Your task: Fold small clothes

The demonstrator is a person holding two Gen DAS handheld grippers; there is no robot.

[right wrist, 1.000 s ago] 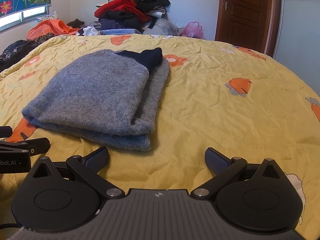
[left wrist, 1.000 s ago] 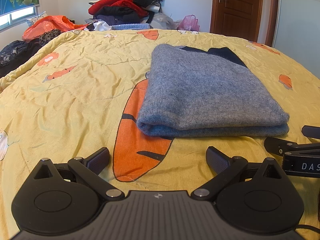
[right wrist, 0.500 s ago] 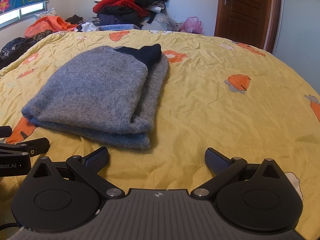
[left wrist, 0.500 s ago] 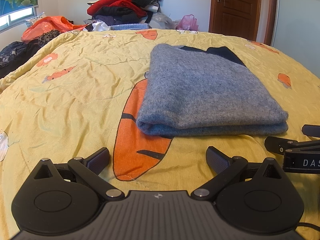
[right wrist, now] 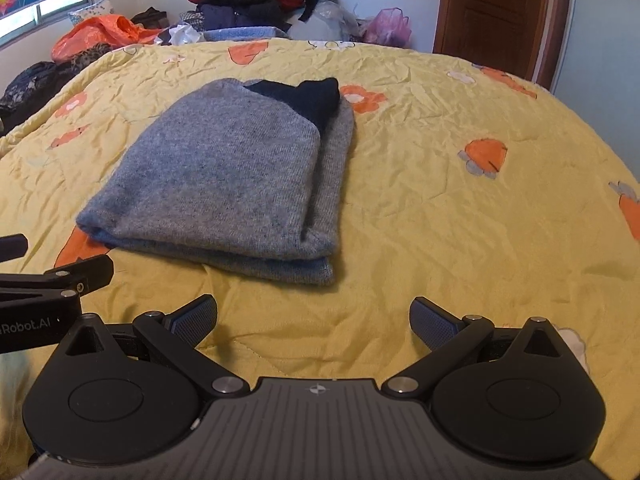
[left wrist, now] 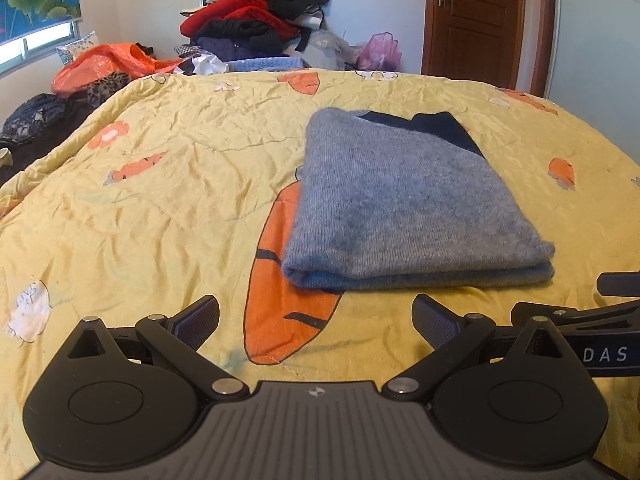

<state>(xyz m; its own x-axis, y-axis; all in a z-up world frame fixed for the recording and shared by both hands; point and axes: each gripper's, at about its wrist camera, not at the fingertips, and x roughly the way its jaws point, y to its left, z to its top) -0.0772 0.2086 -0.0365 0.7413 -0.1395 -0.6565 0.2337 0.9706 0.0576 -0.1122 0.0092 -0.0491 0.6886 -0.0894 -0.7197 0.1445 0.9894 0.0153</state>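
Note:
A grey knit sweater (left wrist: 404, 204) with a dark navy part at its far end lies folded in a neat rectangle on the yellow carrot-print bedspread (left wrist: 160, 208). The same sweater (right wrist: 224, 176) sits left of centre in the right wrist view. My left gripper (left wrist: 316, 316) is open and empty, just short of the sweater's near edge. Nothing is between the fingers of my right gripper (right wrist: 314, 314), which is open above bare bedspread (right wrist: 460, 220) to the right of the sweater's near corner. Each gripper's side shows at the other view's edge.
A heap of red, black and dark clothes (left wrist: 256, 20) is piled past the bed's far edge, with an orange plastic bag (left wrist: 104, 66) and a pink bag (left wrist: 380, 52) beside it. A brown wooden door (left wrist: 480, 20) stands at the back right.
Both grippers have drawn back and risen a little from the sweater. The sweater has stayed folded in place, and both grippers remain open.

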